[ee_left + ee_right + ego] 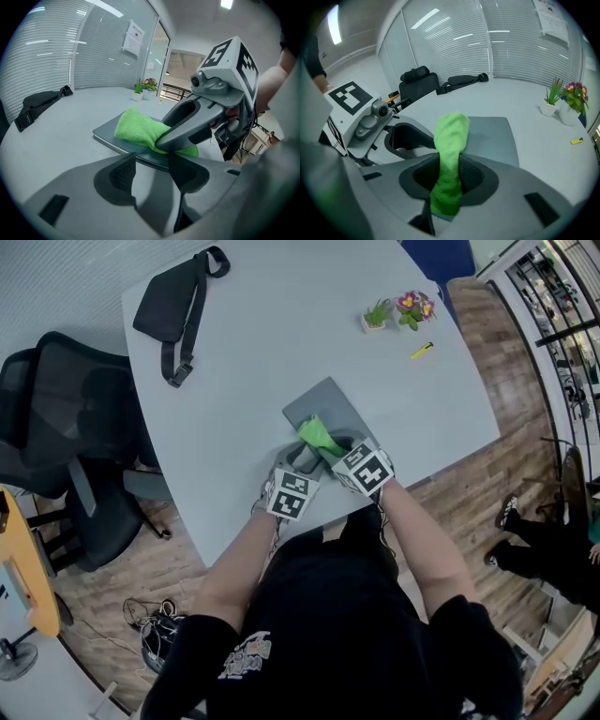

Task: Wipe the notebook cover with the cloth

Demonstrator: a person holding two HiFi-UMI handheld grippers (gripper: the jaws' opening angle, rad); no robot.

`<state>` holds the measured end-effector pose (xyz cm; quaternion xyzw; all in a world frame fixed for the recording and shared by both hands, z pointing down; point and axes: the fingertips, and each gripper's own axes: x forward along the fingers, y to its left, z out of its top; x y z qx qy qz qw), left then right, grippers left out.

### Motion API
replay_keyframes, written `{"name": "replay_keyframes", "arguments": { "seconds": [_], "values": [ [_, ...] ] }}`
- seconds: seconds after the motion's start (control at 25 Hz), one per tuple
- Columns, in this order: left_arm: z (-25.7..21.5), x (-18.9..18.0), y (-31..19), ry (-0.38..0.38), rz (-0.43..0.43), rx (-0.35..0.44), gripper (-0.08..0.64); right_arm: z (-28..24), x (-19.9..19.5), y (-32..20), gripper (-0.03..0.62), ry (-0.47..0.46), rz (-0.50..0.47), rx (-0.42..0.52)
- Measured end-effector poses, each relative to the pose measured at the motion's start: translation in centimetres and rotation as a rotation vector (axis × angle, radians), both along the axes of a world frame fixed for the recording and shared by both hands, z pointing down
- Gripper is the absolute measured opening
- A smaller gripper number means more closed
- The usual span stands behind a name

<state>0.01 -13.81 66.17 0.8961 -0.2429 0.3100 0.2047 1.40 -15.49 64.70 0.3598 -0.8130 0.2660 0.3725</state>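
So that the cloth [451, 133] can sweep the notebook [494, 133] by the table's [281, 352] near edge, the right gripper [449, 166] clamps it, while the left gripper [151, 163] sits alongside, jaws apart and empty.

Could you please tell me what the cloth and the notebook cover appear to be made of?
The cloth looks like green microfibre or terry with a matte finish: its surface is fuzzy, and it bunches softly in the right tongs. The notebook has a smooth, matte grey cover, perhaps faux leather or plastic; I can't tell which.
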Motion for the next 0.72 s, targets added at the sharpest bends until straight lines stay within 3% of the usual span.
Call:
{"name": "replay_keyframes", "arguments": {
  "seconds": [0.32,0.72],
  "values": [
    [0.1,-0.1,-0.3,0.002,-0.009,-0.004,0.216,1.0,2.2,-0.2,0.11,0.08,-0.021,0.019],
    [-0.2,0.0,-0.4,0.002,-0.007,-0.021,0.216,0.6,7.3,-1.9,0.11,0.097,0.087,0.039]
  ]
}}
